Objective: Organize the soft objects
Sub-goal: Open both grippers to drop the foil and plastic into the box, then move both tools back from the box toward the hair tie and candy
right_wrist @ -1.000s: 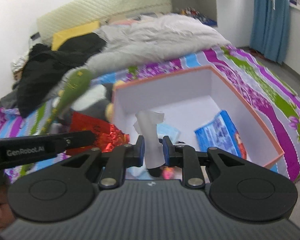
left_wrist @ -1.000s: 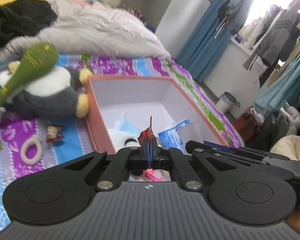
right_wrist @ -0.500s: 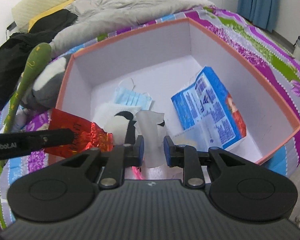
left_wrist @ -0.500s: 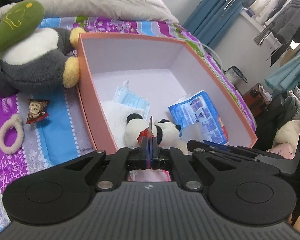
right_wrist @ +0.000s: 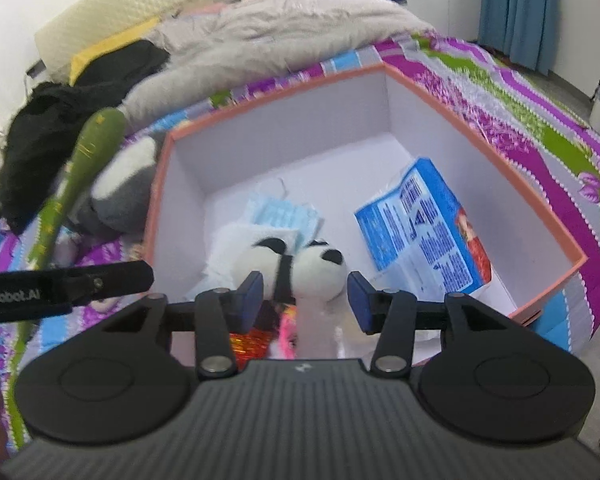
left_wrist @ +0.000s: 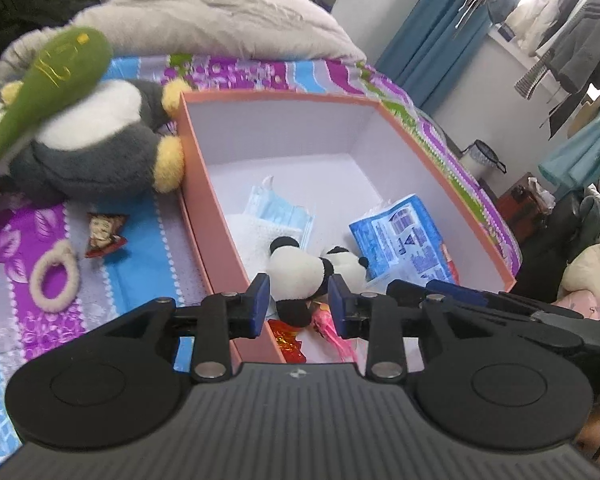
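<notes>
An orange box with a white inside stands on the bed. It holds a panda plush, blue face masks, a blue packet, a red foil wrapper and a pale clear wrapper. My left gripper is open above the box's near corner. My right gripper is open just over the panda, with the clear wrapper lying below it.
A grey penguin plush and a green plush club lie left of the box. A small snack packet and a hair tie lie on the sheet. A grey duvet lies behind.
Both grippers opened. The left let go of the red foil wrapper and the right let go of the clear wrapper; both now lie in the box's near end.
</notes>
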A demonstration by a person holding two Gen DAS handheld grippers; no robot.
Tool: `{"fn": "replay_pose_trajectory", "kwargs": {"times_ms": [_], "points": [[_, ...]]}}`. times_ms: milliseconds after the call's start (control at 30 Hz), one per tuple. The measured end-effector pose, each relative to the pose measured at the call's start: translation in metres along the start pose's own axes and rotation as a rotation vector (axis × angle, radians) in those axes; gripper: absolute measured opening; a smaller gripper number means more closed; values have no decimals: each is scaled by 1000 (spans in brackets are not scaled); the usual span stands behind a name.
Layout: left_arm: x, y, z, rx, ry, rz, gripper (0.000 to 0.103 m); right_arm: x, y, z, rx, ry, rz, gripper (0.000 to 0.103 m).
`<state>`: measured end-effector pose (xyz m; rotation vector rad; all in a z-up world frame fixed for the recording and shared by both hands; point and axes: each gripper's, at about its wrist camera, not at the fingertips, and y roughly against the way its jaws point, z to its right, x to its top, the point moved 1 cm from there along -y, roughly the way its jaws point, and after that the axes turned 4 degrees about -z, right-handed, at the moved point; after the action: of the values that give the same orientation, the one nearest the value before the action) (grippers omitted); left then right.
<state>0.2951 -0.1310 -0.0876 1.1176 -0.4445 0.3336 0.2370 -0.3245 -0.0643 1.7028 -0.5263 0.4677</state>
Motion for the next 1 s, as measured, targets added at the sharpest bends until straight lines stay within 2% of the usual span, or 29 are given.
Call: {"fn": "replay_pose_trajectory", "kwargs": {"times_ms": [600,800,1000], "points": [[-47,157,13,28,-18,227,37,-22,128,-63,139,88,226,49],[-76,212,6,43,-13,307,37,-41,157,-89,180,134,267,50],[-106,250,-8,85,6,349,37,-64,176,-112,211,187,290,49]]}}
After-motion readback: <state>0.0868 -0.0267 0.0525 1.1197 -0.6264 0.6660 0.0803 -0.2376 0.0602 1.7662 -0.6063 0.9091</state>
